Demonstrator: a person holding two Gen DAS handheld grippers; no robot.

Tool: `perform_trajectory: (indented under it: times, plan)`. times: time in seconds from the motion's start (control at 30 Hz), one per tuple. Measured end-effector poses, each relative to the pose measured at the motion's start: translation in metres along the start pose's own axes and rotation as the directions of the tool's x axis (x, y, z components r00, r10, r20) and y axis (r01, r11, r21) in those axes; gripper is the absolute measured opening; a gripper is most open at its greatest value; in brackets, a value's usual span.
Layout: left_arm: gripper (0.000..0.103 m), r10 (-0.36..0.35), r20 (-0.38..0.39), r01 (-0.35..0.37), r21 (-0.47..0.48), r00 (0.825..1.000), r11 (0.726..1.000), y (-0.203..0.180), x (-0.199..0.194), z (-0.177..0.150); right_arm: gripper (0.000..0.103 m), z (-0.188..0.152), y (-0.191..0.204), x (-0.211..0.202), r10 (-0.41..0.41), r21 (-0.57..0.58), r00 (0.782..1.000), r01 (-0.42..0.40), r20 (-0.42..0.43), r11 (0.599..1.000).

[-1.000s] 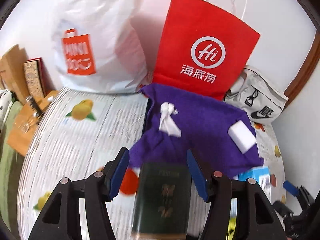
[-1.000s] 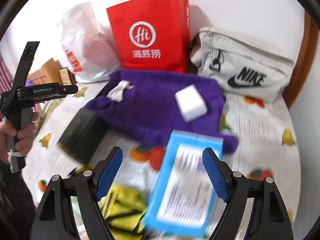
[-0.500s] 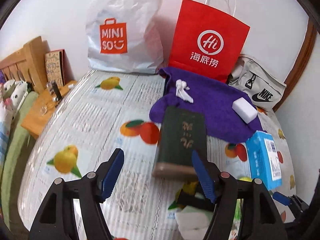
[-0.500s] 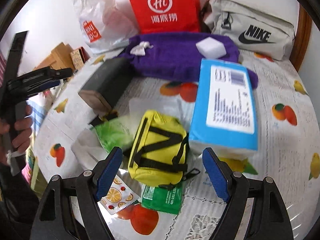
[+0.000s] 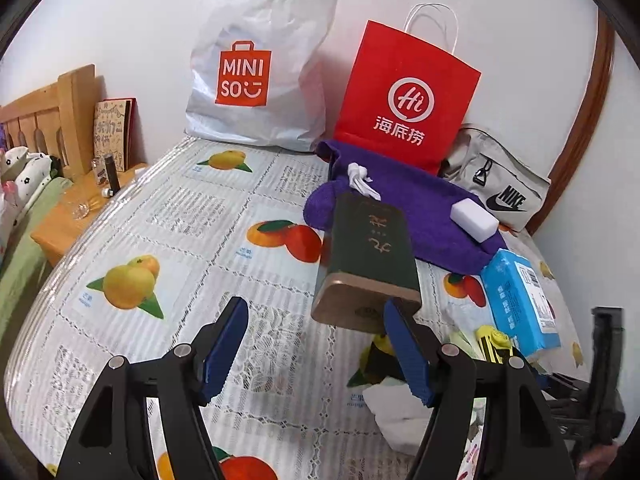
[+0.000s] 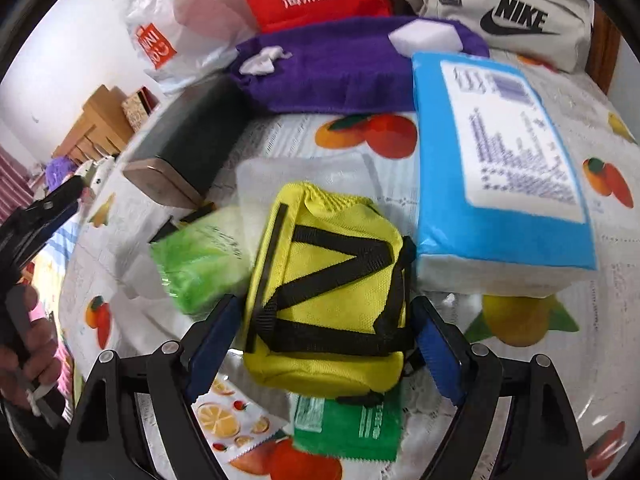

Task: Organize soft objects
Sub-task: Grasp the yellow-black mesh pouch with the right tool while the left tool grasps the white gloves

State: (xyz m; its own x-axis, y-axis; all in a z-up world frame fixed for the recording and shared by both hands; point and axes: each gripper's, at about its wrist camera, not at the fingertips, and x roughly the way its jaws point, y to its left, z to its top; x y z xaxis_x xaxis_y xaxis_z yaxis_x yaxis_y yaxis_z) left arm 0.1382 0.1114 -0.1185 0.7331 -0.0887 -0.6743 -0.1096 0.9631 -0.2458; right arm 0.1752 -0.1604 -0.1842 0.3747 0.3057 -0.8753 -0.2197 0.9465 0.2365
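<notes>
Left gripper (image 5: pixel 316 352), jaws apart, backing off the released green box (image 5: pixel 368 256) | right gripper (image 6: pixel 324 356), jaws apart, dropping astride yellow pouch (image 6: pixel 328 292), lower centre | grab looking imminent

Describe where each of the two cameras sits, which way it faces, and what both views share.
Left wrist: on the left gripper, aimed obliquely down across the fruit-print tablecloth toward the bags at the wall; its open fingers show, nothing between them.
Right wrist: on the right gripper, pointing steeply down at the yellow pouch between its open fingers; the hand holding the left gripper shows at left.
Shared: dark green box, purple cloth, blue tissue pack, red bag.
</notes>
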Motion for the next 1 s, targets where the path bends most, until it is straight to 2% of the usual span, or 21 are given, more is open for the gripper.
perform_trajectory:
  times: [0.1,0.13,0.23,0.43,0.63,0.9,1.0]
  plan:
    - [0.069,-0.008,-0.027,0.009,0.012,1.000,1.000,-0.001,0.003,-0.005,0.084,0.001,0.002,0.000,-0.010,0.001,1.000,0.010,0.020,1.000]
    - [0.069,-0.010,-0.030,0.011,0.020,0.999,1.000,-0.002,0.003,-0.006,0.076,0.001,0.002,-0.002,0.005,0.005,0.999,-0.005,0.033,1.000]
    - [0.069,-0.011,-0.031,0.013,0.041,0.999,0.999,-0.004,0.004,-0.012,0.068,-0.001,0.001,-0.011,0.038,-0.008,0.998,-0.038,0.058,0.999]
    - [0.069,-0.047,-0.066,0.049,0.029,0.997,0.998,-0.005,0.006,-0.017,0.067,-0.012,0.013,-0.041,0.081,-0.085,0.988,-0.071,0.131,0.994]
    - [0.069,-0.060,-0.120,0.066,0.048,0.991,0.997,-0.014,0.007,-0.026,0.067,-0.018,0.007,-0.058,0.116,-0.082,0.977,-0.102,0.181,0.991]
    - [0.074,-0.074,-0.140,0.090,0.118,0.987,0.989,-0.039,0.004,-0.035,0.067,-0.031,-0.008,-0.084,0.123,-0.070,0.959,-0.109,0.253,0.992]
    - [0.078,-0.102,-0.152,0.123,0.141,0.983,0.982,-0.052,0.006,-0.036,0.067,-0.038,-0.017,-0.094,0.097,-0.084,0.956,-0.077,0.275,0.993]
